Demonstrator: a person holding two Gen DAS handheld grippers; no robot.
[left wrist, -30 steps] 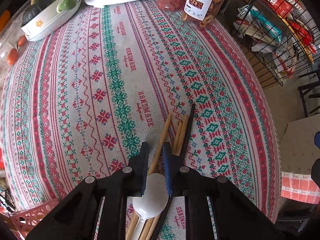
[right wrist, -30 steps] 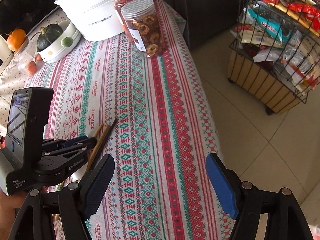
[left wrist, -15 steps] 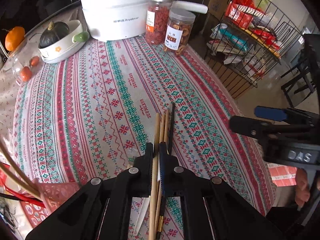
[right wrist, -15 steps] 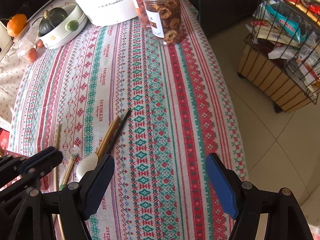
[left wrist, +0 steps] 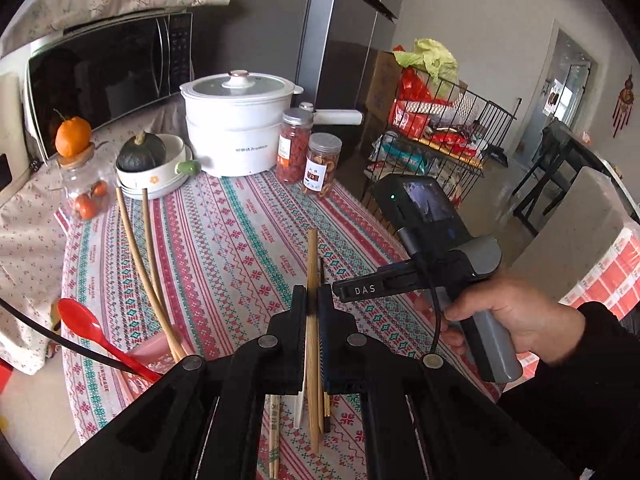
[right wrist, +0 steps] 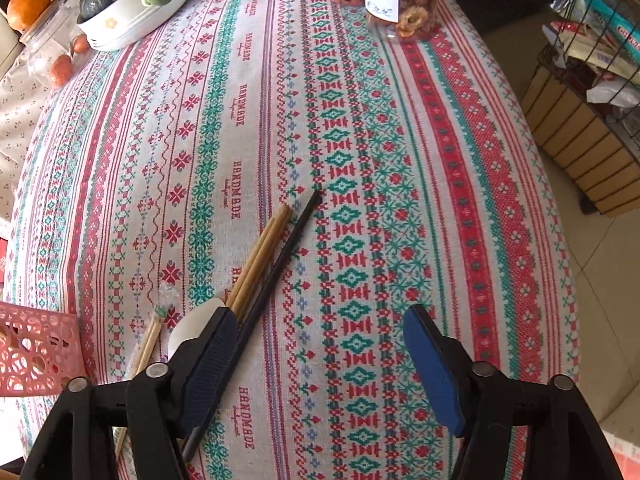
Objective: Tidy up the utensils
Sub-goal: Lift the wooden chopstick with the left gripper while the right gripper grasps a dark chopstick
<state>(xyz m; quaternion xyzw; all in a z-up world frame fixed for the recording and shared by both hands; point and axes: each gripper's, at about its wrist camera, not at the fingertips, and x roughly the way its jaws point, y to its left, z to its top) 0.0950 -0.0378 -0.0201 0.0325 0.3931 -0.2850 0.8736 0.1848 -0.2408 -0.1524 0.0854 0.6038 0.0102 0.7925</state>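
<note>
The left gripper (left wrist: 313,306) had its fingers clamped on a wooden chopstick (left wrist: 311,264). The right gripper (right wrist: 318,360) was closing above the worktop (right wrist: 460,184), nothing pinched yet, beside a black chopstick (right wrist: 280,264).

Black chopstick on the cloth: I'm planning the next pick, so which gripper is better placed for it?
Right. The right gripper hovers over the black chopstick, nothing between its closing jaws; the left gripper is shut on a wooden chopstick.

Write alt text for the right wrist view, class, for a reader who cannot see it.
The right gripper, jaws closing on nothing, hangs over a patterned tablecloth where a black chopstick and wooden chopsticks lie beside a white spoon. A pink basket sits at the left edge.
</note>
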